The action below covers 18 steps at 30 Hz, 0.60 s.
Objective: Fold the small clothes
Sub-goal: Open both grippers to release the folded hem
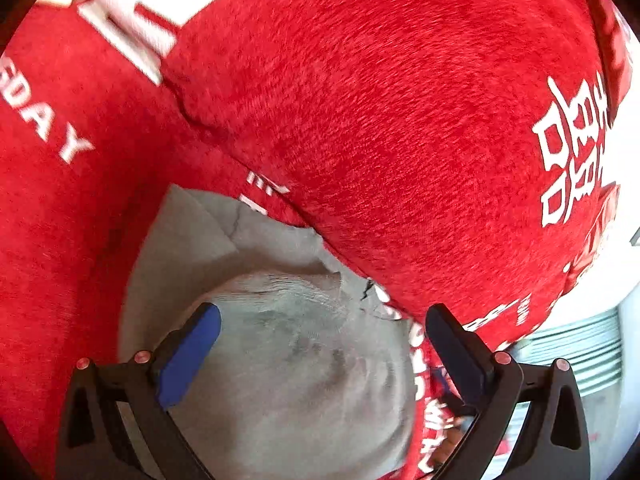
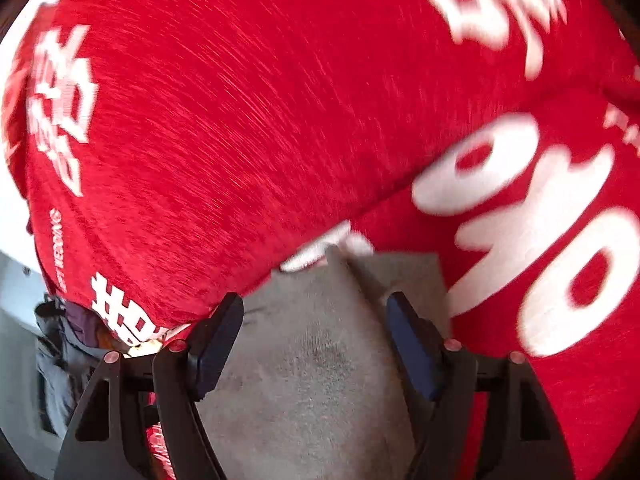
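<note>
Both claws stand apart, gripping nothing: left claw [image 1: 322, 334] and right claw [image 2: 316, 322] over a grey garment [image 1: 296, 380], red printed cloth [image 1: 380, 100] beyond.

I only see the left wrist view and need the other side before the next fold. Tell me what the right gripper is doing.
Observer: The right gripper is open, with nothing pinched between its fingers.
Operator: Say what lies under it.
Observer: The grey garment, with a raised fold running up towards the red cloth.
Operator: Report anything beyond that cloth.
Observer: Past its lower left edge, dark and grey clothes lie on a pale surface.
</note>
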Motion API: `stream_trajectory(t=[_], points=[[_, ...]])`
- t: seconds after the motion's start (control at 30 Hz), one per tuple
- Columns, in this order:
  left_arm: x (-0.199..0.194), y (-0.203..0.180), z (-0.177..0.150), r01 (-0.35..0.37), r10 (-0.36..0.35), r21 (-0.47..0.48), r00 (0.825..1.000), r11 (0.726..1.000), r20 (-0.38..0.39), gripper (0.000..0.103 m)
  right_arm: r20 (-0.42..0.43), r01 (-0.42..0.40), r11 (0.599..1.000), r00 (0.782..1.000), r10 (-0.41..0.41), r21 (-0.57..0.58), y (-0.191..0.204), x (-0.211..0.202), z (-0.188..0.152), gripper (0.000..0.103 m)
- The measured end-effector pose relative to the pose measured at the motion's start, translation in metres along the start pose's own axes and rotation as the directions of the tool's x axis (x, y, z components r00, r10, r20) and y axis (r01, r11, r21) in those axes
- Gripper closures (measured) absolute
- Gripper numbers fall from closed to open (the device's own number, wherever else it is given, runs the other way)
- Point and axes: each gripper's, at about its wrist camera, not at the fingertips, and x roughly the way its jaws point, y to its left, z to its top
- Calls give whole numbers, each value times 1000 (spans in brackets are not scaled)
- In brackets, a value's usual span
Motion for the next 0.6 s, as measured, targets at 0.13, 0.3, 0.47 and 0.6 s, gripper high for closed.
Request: stream_trajectory(t=[0.13,0.3,0.47,0.6], points=[[8,-15,-8,14,-3,125,996,992,-88,0,8,106,973,994,-107,-205,25,-11,-7,25],[55,-45,-15,29,32,255,972,967,-233,0,-79,121,936,985,-155,-330,43,15,-28,25],[59,-24,31,-159,167,167,985,973,-36,0,-138,96,934,979,-151,-343,43,37,-47,25],[29,6,48,26,-27,-21,1000,999,-15,0,-139,99,924,977,-160,-370,42,34,-52,25]])
